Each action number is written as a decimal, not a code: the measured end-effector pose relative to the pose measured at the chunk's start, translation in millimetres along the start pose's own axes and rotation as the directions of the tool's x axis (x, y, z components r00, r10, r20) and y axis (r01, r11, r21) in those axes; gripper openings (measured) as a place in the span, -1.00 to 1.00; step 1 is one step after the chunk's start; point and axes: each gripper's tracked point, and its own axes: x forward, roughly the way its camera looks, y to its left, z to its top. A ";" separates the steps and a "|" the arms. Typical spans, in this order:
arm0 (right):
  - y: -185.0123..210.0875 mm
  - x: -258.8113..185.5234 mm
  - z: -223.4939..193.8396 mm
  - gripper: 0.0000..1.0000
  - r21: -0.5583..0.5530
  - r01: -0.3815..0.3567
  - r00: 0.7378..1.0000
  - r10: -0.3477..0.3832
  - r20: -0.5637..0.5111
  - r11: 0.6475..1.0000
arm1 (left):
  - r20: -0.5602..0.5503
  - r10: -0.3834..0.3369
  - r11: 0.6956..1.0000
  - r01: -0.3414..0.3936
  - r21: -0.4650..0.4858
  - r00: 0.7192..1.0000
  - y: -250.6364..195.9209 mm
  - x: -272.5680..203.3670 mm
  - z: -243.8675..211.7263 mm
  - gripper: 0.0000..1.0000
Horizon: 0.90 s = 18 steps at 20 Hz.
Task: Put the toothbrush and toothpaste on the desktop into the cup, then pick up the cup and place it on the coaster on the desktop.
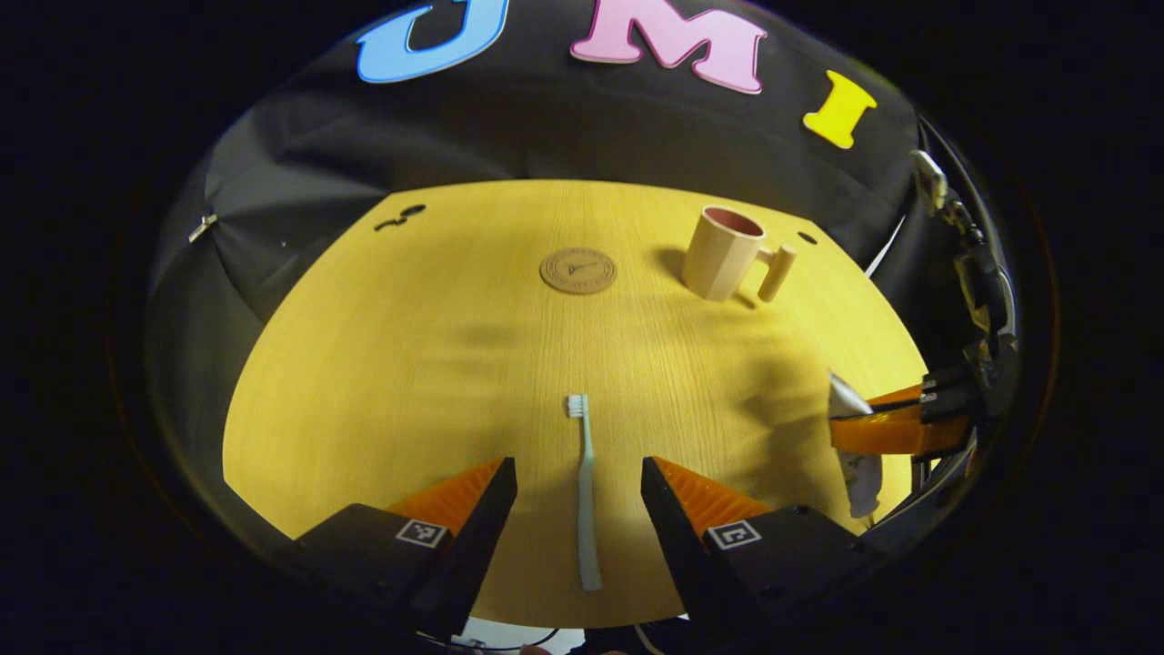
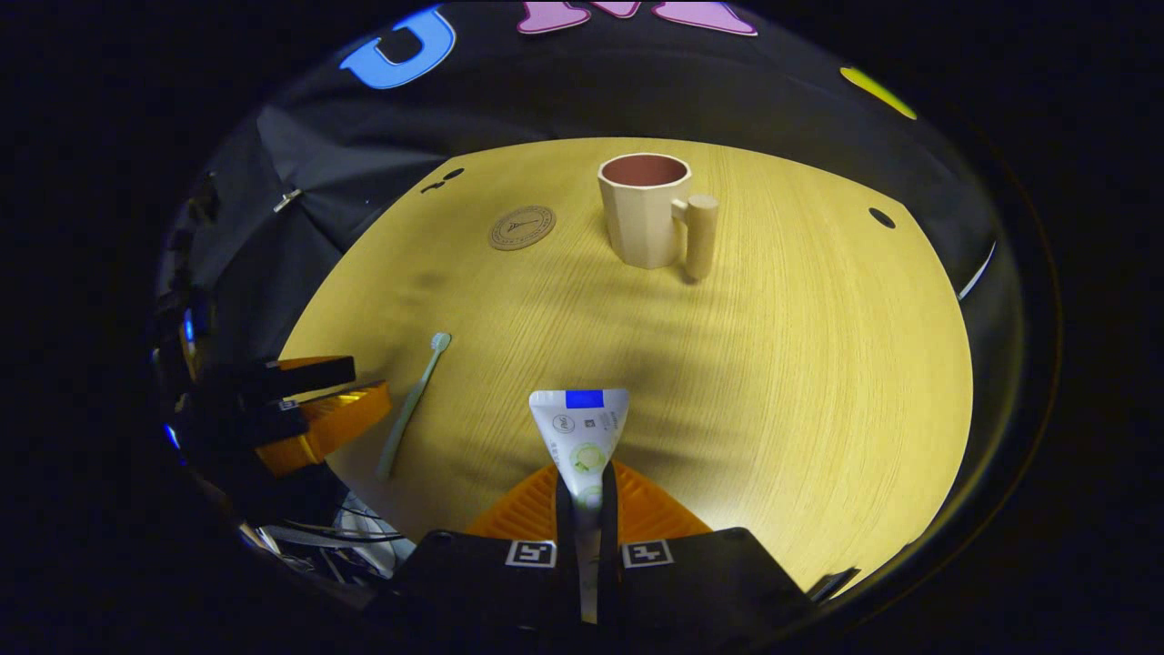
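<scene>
Toothpaste (image 2: 582, 437) stands pinched between the closed fingers of the right gripper (image 2: 582, 509), its flat crimped end pointing forward toward the cup (image 2: 644, 214), a hold that looks meant for carrying the tube across and dropping it in. From the left gripper view, that same gripper (image 1: 896, 428) hangs at the right edge of the wooden desktop (image 1: 409, 364) with the tube (image 1: 850, 400) clamped in it. The left gripper (image 1: 579, 496) hovers with its fingers spread wide on either side of the toothbrush (image 1: 585, 491), which lies flat on the desktop, bristles toward the far side; the straddling pose suggests a grasp about to be made on the handle, though neither finger touches it yet. The cup stands upright and empty near the far edge, handle turned to the right, well apart from both tools. The round coaster (image 1: 578, 270) lies bare to the cup's left, awaiting the final placement.
</scene>
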 end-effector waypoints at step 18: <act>-52.9 -13.5 0.5 -0.77 0.039 -0.074 0.997 0.073 0.018 0.996 | -0.289 0.061 0.998 -0.052 0.040 0.955 -5.8 41.4 -26.3 -0.50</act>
